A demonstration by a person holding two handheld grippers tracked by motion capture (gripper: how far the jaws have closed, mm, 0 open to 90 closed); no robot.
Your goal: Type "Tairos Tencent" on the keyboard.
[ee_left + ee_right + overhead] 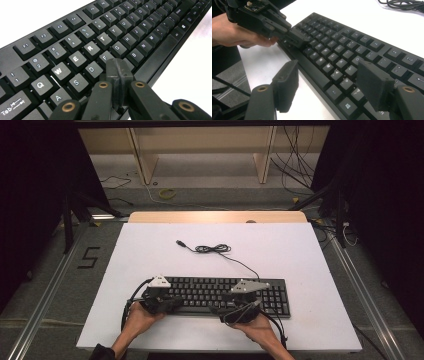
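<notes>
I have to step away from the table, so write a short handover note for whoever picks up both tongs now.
Left tongs: shut, nothing between the jaws, tip over the keyboard near the F and D keys.
Right tongs: open, hovering over the keys near the space bar's right end, holding nothing.
Keyboard lies flat on the white table; its cable is coiled behind it, unplugged.
Done: both tongs positioned over the keys.
Left: whether any key is pressed can't be told; probably key pressing comes next.
</notes>
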